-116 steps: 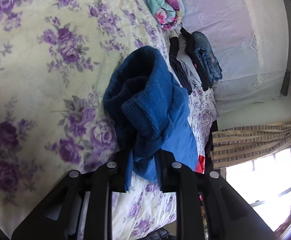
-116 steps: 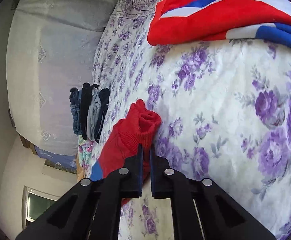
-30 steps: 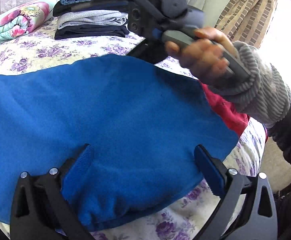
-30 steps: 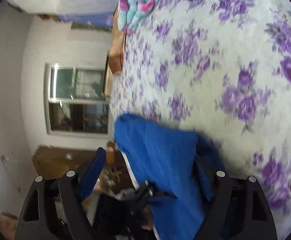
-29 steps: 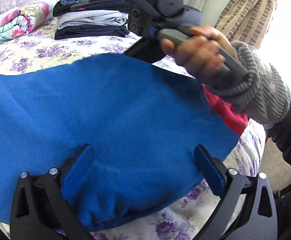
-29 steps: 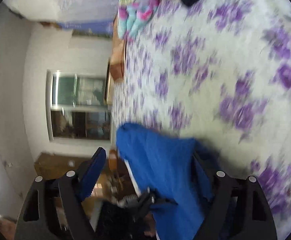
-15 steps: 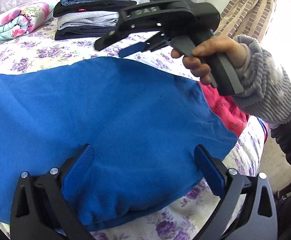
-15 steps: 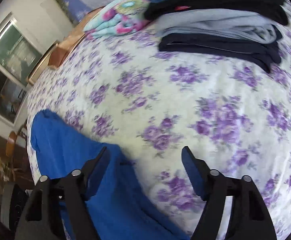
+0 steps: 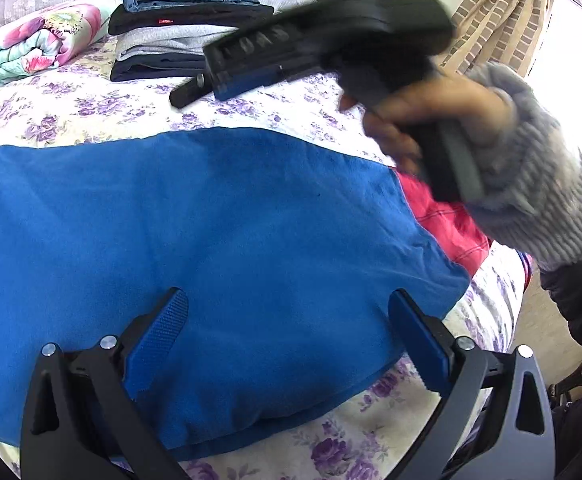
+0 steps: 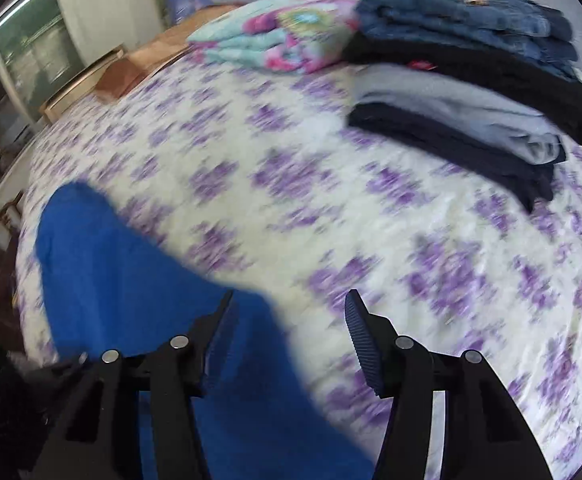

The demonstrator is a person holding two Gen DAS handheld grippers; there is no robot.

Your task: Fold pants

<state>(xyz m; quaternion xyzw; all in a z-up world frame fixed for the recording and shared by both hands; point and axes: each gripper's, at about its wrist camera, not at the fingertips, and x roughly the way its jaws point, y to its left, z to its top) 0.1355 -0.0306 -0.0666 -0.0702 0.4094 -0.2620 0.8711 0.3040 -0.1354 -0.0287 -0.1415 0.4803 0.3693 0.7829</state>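
Observation:
The blue pants [image 9: 219, 232] lie spread flat across the flowered bed; a red part [image 9: 447, 224] shows at their right end. My left gripper [image 9: 287, 304] is open and empty, low over the near edge of the pants. My right gripper [image 10: 289, 300] is open and empty, above the far edge of the pants [image 10: 131, 300]. In the left wrist view the right gripper [image 9: 195, 92] hangs blurred in the air, held by a hand in a grey cuff [image 9: 531, 184].
A stack of folded pants [image 9: 187, 24] lies at the back of the bed, also in the right wrist view [image 10: 471, 72]. A floral quilt [image 9: 35, 48] lies left of it. A striped curtain [image 9: 499, 16] hangs at the right. The bedspread [image 10: 331, 208] lies beyond the pants.
The pants went from bunched in my shut grippers to spread flat, and both grippers opened. In the last second my right gripper lifted off the pants and swung toward the folded stack.

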